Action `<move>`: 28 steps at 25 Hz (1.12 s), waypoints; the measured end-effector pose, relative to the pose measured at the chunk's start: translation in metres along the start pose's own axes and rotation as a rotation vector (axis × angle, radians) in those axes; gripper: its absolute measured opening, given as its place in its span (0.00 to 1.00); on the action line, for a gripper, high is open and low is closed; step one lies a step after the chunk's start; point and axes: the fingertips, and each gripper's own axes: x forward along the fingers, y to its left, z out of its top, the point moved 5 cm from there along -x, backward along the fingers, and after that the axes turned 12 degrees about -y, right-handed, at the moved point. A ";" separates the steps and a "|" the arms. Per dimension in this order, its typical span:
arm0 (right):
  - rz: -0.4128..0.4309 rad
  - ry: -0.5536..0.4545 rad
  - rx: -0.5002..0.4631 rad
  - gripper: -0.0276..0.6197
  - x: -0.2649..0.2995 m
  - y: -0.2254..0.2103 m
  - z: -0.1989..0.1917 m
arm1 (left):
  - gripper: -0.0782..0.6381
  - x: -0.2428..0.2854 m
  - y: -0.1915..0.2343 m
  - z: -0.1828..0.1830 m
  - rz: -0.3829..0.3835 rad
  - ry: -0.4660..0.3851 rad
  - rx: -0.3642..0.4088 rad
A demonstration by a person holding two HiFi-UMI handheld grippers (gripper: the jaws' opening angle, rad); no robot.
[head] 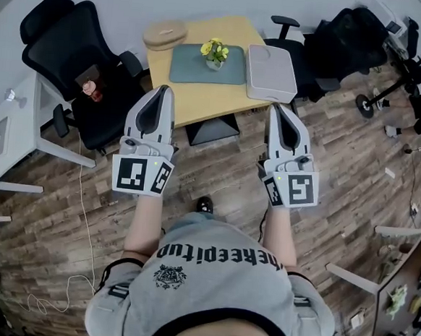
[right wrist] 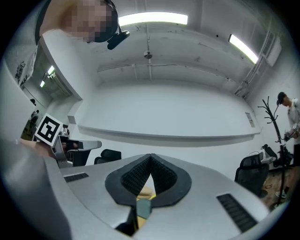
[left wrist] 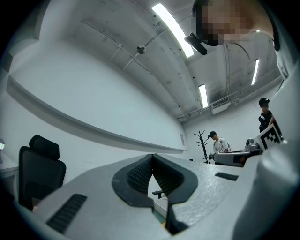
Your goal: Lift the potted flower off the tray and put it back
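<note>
The left hand-held gripper (head: 164,90) and right hand-held gripper (head: 276,107) both have jaws closed together, empty, short of the worktop (head: 201,103), where the potted flower (head: 215,53) stands on its tray (head: 187,69)

Access to the table (head: 201,105): its near strip of bare wood is open up to the tray (head: 185,71). A grey case (head: 270,73) bounds the tray's right side, seemingly touching it; a tan pad (head: 165,34) lies near its far left corner. The left chair (head: 67,54) and right chair (head: 336,43) block the table's ends.
</note>
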 end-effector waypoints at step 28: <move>-0.005 0.034 -0.010 0.05 0.107 -0.049 -0.076 | 0.11 0.099 0.069 -0.080 0.002 0.021 -0.030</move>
